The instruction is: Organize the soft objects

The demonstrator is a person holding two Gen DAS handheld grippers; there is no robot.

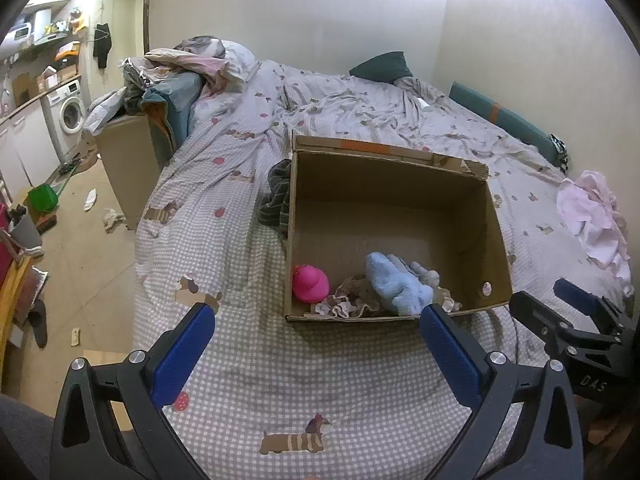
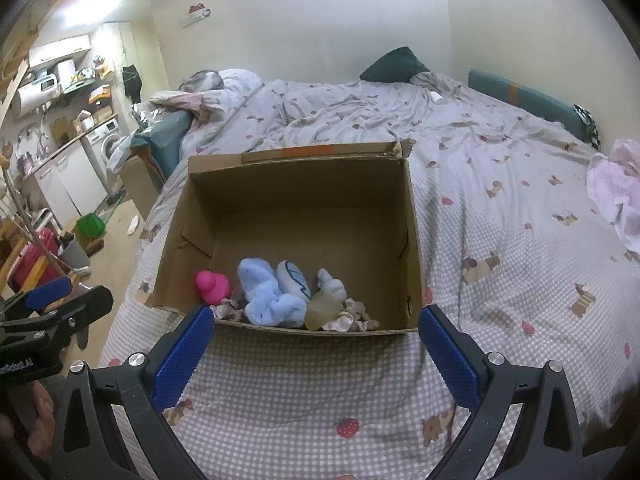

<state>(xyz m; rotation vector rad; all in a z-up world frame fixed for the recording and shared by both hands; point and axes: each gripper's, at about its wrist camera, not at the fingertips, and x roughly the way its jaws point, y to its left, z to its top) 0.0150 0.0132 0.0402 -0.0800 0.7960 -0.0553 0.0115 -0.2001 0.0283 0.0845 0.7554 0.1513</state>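
Covering bed [image 1: 280, 380]: checked, dog-print sheet [image 2: 500, 208].

Matt cardboard box [image 2: 414, 240], fluffy blue plush [image 2: 268, 296], glossy pink duck [image 2: 212, 286].

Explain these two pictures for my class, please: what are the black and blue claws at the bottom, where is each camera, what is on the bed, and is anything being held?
The claws are two hand-held grippers; a person carries one in each hand, and each has a wide-angle camera looking along its fingers. One picture comes from the left gripper, the other from the right gripper. Both are open and hold nothing. On the checked bed cover stands an open cardboard box. Inside lie a pink toy duck, a light blue plush toy and some crumpled cloth. Outside the box, a dark striped garment lies by its side, and pale pink clothing farther off.
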